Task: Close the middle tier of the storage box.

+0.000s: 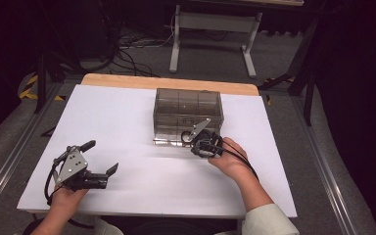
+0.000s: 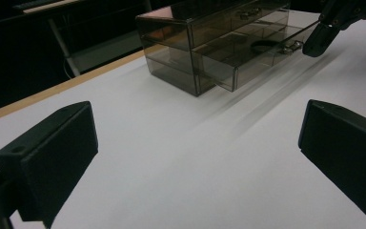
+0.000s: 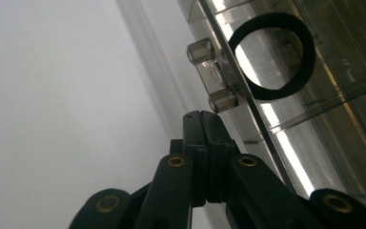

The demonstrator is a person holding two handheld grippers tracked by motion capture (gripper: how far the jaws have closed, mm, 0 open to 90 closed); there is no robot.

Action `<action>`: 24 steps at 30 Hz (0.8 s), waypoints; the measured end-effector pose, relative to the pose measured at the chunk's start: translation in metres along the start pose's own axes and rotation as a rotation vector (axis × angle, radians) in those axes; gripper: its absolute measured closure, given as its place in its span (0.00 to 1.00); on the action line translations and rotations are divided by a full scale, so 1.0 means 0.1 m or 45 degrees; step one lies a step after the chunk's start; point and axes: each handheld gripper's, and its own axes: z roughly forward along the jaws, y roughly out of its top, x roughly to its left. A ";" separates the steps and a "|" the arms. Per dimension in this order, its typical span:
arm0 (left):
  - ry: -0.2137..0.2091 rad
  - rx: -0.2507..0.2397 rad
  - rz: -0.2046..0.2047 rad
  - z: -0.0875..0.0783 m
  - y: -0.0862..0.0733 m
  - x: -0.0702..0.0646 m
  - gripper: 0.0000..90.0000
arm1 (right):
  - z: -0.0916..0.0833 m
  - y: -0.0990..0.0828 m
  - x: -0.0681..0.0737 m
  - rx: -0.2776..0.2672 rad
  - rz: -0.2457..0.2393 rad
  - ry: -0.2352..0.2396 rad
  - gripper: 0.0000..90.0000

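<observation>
Two grippers worked over the white bench (image 1: 127, 117). At about seven o'clock the left gripper (image 1: 100, 157) rested near the front edge, its fingers (image 2: 52, 155) wide apart and empty. Toward one o'clock stood a smoky clear drawer box (image 1: 188, 115), its lowest drawer (image 2: 262, 52) pulled partly out with a black ring (image 3: 271, 57) inside. The right gripper (image 3: 203, 125), fingers pressed together on nothing, sat just beside the drawer's handle (image 3: 212, 76).
</observation>
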 end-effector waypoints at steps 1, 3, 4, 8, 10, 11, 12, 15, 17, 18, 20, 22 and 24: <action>-0.002 -0.001 -0.004 0.00 0.00 0.00 0.00 | 0.00 0.00 0.00 0.000 0.000 0.000 1.00; 0.000 0.000 -0.001 0.00 0.00 0.00 0.00 | 0.02 -0.01 -0.02 0.017 0.001 -0.013 1.00; 0.001 0.000 0.000 0.00 0.00 0.00 0.00 | 0.02 -0.01 -0.02 0.017 0.003 -0.014 1.00; -0.002 -0.003 -0.007 0.00 0.00 0.00 0.00 | 0.03 -0.01 -0.04 0.010 0.013 -0.020 1.00; 0.001 0.000 0.001 0.00 0.00 0.00 0.00 | 0.03 -0.01 -0.05 0.007 0.012 -0.021 1.00; 0.001 -0.002 -0.003 0.00 0.00 0.00 0.00 | 0.03 -0.01 -0.05 -0.001 0.013 -0.013 1.00; 0.001 -0.002 -0.003 0.00 0.00 0.00 0.00 | 0.03 -0.01 -0.05 -0.001 0.013 -0.013 1.00; 0.000 -0.002 -0.003 0.00 0.00 0.00 0.00 | 0.04 0.01 -0.05 -0.004 0.012 -0.019 1.00; 0.000 -0.002 -0.003 0.00 0.00 0.00 0.00 | 0.04 0.01 -0.06 -0.005 0.013 -0.015 1.00; 0.000 -0.002 -0.003 0.00 0.00 0.00 0.00 | 0.04 0.01 -0.06 -0.005 0.013 -0.015 1.00; 0.001 -0.001 -0.003 0.00 0.00 0.00 0.00 | 0.04 0.01 -0.06 -0.005 0.013 -0.016 1.00; -0.003 0.000 -0.007 0.00 0.00 0.00 0.00 | 0.04 0.01 -0.06 -0.004 0.014 -0.019 1.00; -0.003 0.003 -0.003 0.00 0.00 0.00 0.00 | 0.04 0.01 -0.06 -0.004 0.014 -0.021 1.00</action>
